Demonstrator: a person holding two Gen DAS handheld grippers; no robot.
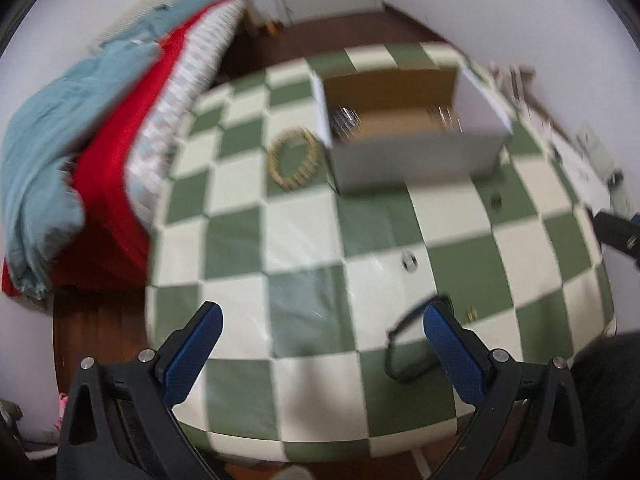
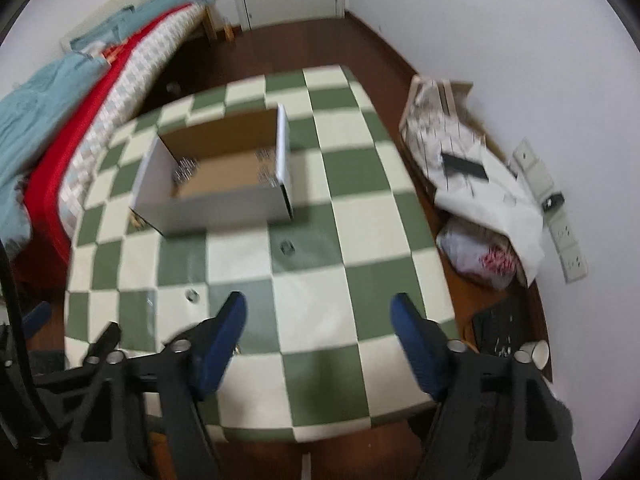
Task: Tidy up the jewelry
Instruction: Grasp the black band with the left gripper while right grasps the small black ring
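An open white cardboard box (image 1: 416,152) (image 2: 216,204) stands on the green-and-cream checked table (image 1: 304,240) (image 2: 360,216), with shiny jewelry (image 1: 344,120) (image 2: 186,170) inside. A gold beaded bracelet (image 1: 294,158) lies left of the box. A black cord loop (image 1: 404,344) lies by my left gripper's right finger. Small rings (image 1: 409,261) (image 2: 286,247) (image 2: 192,294) and a small gold piece (image 1: 472,313) lie on the cloth. My left gripper (image 1: 322,314) is open and empty over the near table. My right gripper (image 2: 320,306) is open and empty over the near edge.
A bed with red and blue bedding (image 1: 100,152) (image 2: 48,120) stands left of the table. Bags and white paper (image 2: 480,184) lie on the floor to the right, with a paper cup (image 2: 538,354) and wall sockets (image 2: 560,232).
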